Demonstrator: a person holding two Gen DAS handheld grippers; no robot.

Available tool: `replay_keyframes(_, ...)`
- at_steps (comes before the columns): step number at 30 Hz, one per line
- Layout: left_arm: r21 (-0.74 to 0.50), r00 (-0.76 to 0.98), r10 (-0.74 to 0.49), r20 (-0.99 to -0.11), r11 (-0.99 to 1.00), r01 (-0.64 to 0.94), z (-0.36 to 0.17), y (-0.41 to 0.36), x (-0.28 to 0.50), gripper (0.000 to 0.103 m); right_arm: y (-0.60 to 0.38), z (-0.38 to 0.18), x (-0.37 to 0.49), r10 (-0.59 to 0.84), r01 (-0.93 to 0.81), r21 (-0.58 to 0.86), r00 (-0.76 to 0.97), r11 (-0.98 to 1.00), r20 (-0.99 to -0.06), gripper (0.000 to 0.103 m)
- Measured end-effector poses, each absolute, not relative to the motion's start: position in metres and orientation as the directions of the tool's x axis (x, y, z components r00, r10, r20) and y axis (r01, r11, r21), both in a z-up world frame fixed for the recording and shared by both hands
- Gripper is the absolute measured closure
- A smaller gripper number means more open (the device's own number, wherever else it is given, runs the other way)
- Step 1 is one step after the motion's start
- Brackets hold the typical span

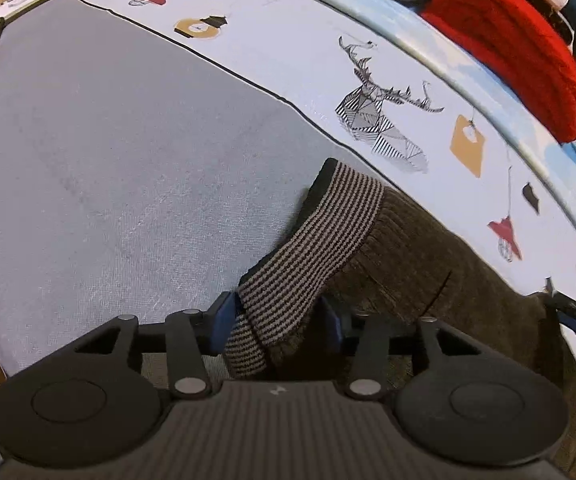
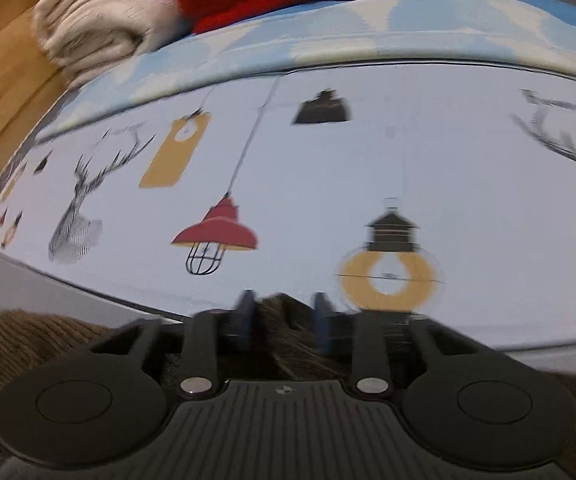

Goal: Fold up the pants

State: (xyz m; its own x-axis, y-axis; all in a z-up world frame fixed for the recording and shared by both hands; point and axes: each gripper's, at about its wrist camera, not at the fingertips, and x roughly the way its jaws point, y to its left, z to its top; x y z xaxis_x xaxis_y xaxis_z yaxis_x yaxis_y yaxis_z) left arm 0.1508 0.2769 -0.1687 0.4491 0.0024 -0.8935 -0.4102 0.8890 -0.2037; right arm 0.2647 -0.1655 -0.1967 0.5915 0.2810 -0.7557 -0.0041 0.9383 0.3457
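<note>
Pants (image 1: 428, 256), dark olive knit, lie on the grey bed surface (image 1: 108, 160). Left gripper (image 1: 278, 320) pinches the striped cuff (image 1: 312, 248); right gripper (image 2: 284, 320) straddles bunched fabric, contact unclear through blur. Step: grasping. Next: lift both ends evenly and fold over.

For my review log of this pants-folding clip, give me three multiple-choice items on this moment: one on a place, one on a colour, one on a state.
1. Where does the striped cuff lie?
A. between the left gripper's fingers
B. on the red knit
C. on the phone

2. What colour is the folded knit at the far edge?
A. green
B. red
C. yellow

3. How is the dark pants fabric placed at the right gripper?
A. far from it
B. between its fingers
C. draped over its camera

Answers: 1 A, the cuff runs down between the blue pads. 2 B, it is bright red. 3 B, the fabric sits between the pads.
</note>
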Motion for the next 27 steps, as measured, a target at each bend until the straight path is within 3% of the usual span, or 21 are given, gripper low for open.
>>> replay_keyframes(5,-0.196,0.493,0.034,-0.869,0.892,-0.407,-0.144,0.269,0.134,0.034,-0.195,-0.149,0.179,0.326,-0.043,0.387,0.627,0.921,-0.707,0.059)
replay_keyframes(9,-0.111,0.473,0.079,-0.877,0.926,-0.360,-0.133,0.238,0.125,0.030,-0.170,-0.168,0.116,0.384,-0.078,0.404,0.512,0.911,-0.768,0.059)
replay_keyframes(13,-0.053,0.441,0.089,-0.893,0.952,-0.300,-0.121,0.200,0.107,0.029,-0.120,-0.221,0.080,0.263,-0.153,0.217,0.430,0.964,-0.863,0.059)
replay_keyframes(15,-0.067,0.446,0.059,-0.893,0.963,-0.262,-0.111,0.183,0.094,0.028,-0.107,-0.214,0.056,0.201,-0.218,0.100,0.513,0.971,-0.834,0.060)
replay_keyframes(17,-0.087,0.469,0.026,-0.883,0.972,-0.219,-0.100,0.170,0.080,0.022,-0.117,-0.192,0.046,0.213,-0.168,0.147,0.502,0.975,-0.838,0.060)
replay_keyframes(20,-0.072,0.519,0.028,-0.854,0.982,-0.172,-0.081,0.150,0.057,0.019,-0.168,-0.133,0.018,0.312,-0.052,0.353,0.602,0.934,-0.735,0.058)
replay_keyframes(22,-0.078,0.553,0.020,-0.833,0.985,-0.152,-0.069,0.136,0.043,0.019,-0.210,-0.092,-0.007,0.304,0.009,0.435,0.703,0.900,-0.643,0.044)
replay_keyframes(24,-0.102,0.568,-0.006,-0.823,0.985,-0.138,-0.061,0.122,0.032,0.018,-0.254,-0.059,-0.035,0.222,0.083,0.477,0.806,0.875,-0.548,0.023)
replay_keyframes(27,-0.132,0.558,-0.061,-0.828,0.987,-0.088,-0.054,0.094,0.020,0.018,-0.309,-0.044,-0.067,0.070,0.188,0.494,0.886,0.849,-0.458,0.020)
